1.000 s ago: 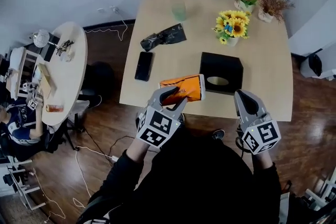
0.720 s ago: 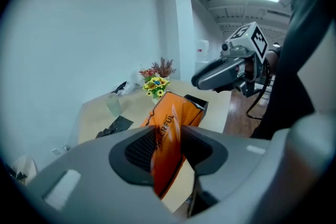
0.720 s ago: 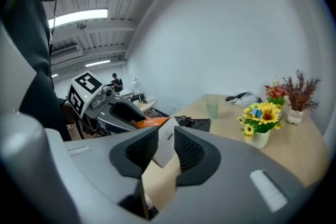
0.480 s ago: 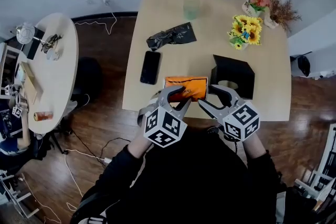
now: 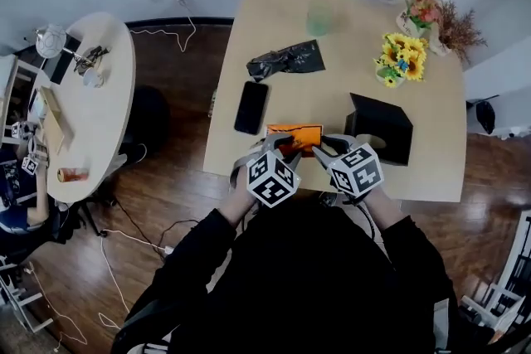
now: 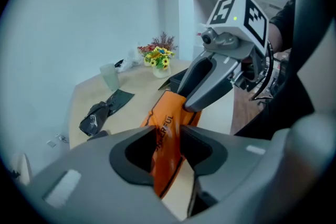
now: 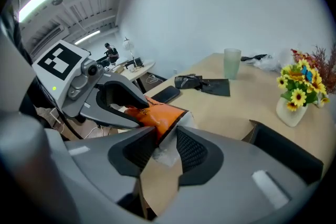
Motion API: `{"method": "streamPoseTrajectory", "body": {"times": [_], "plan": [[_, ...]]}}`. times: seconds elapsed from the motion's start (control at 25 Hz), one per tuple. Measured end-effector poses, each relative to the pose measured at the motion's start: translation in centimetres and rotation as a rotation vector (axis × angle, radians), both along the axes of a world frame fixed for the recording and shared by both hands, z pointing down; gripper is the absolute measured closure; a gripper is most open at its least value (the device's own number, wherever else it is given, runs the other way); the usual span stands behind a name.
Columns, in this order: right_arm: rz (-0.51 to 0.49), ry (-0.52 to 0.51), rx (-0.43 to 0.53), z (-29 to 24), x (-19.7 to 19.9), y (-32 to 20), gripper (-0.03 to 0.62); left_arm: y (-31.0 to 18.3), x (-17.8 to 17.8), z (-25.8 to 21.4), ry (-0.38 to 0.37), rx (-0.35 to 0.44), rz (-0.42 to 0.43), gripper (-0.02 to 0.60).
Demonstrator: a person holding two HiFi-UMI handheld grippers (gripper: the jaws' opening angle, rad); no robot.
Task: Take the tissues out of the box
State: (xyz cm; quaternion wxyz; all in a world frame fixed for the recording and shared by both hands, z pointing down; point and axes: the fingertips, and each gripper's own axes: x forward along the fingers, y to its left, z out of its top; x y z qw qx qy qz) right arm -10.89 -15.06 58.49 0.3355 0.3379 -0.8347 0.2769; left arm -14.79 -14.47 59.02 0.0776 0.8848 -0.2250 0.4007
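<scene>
Orange plastic fills both grips at the near edge of the table. The left gripper is clenched on the left end of the pack, its pads squeezing the wrapper flat. The right gripper has just been closing, and its jaws now pinch the pack's other end, where pale film shows past the orange. I cannot tell whether the pack rests on the wood or hangs just over it.

The pack is outside the black box. The box stands just to the right of the right gripper, near the table's front right corner, and hems in that side. A phone lies just beyond the left gripper, close to the table's left edge.

Farther on lies a crumpled black bag, then a pale green cup. Sunflowers stand at the right edge, with more flowers behind them. A dark thing and a clear bag lie at the far end.

Bare wood lies open down the middle, between the bag and the sunflowers. Left of the table, the floor carries cables. A cluttered round table stands well apart.
</scene>
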Motion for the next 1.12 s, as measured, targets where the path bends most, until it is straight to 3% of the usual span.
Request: {"method": "streamPoseTrajectory", "body": {"times": [0.36, 0.52, 0.64, 0.84, 0.96, 1.04, 1.12], "plan": [[-0.006, 0.097, -0.082, 4.9, -0.6, 0.5, 0.473, 0.3, -0.4, 4.6, -0.184, -0.027, 0.01, 0.453], [0.001, 0.091, -0.097, 5.1, -0.6, 0.3, 0.476, 0.0, -0.7, 4.2, -0.173, -0.035, -0.024, 0.418], [-0.018, 0.081, -0.105, 5.2, -0.8, 0.4, 0.474, 0.3, -1.8, 3.1, -0.134, -0.042, -0.105, 0.407], [-0.026, 0.041, -0.117, 5.1, -0.9, 0.4, 0.472, 0.7, -4.8, 0.2, -0.013, -0.051, -0.295, 0.408], [-0.025, -0.089, -0.124, 3.1, -1.2, 0.7, 0.451, 0.3, -5.7, -3.0, 0.178, -0.1, -0.431, 0.408], [0.01, -0.187, -0.071, 0.0, -0.4, 0.4, 0.54, 0.0, -5.5, -5.6, 0.313, -0.113, -0.484, 0.41], [0.059, -0.254, 0.026, -3.6, 1.4, -0.7, 0.557, -0.5, -4.8, -8.1, 0.393, -0.088, -0.491, 0.41]]}}
